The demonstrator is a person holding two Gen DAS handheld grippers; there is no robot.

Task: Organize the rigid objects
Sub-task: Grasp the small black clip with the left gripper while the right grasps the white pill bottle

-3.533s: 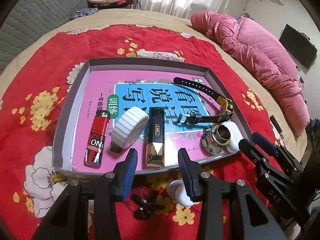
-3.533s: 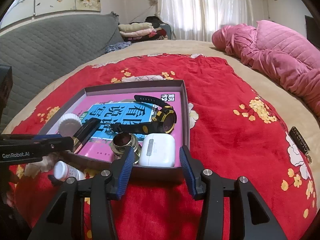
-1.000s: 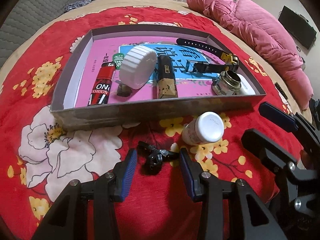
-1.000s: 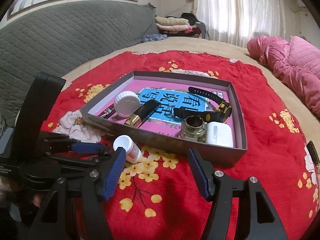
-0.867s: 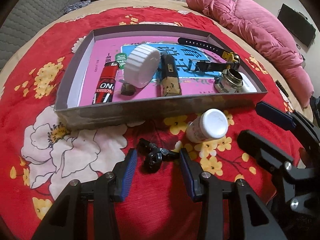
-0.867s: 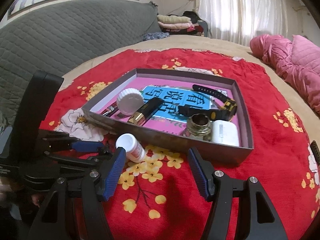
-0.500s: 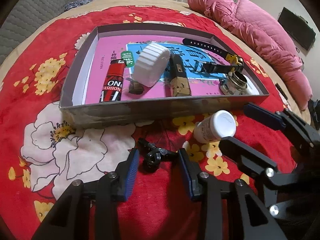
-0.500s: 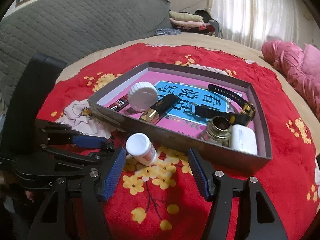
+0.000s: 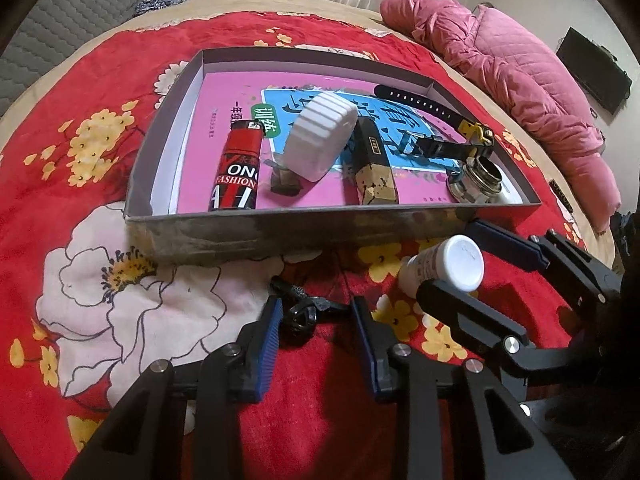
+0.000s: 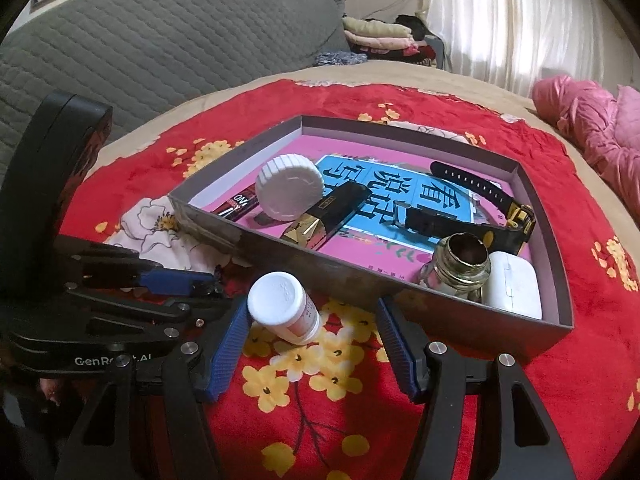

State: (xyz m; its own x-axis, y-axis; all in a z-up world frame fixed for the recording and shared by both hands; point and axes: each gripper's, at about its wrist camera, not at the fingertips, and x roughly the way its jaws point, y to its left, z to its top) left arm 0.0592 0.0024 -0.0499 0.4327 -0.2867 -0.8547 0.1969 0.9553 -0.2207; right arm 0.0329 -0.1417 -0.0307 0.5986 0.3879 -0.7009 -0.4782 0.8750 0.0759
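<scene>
Pill bottle (image 10: 285, 308) lying, cap toward right gripper (image 10: 310, 338), jaws closing, not yet gripping

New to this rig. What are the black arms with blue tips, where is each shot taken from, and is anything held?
No robot: a person holds two handheld grippers, each with a fisheye camera looking along its blue-padded fingers. One picture comes from each wrist. On a red floral blanket sits a grey tray of small items. The left gripper has just been closing around a small black clip, not yet pinched. The right gripper, also narrowing, straddles a white pill bottle lying outside the tray. Nothing is held.
</scene>
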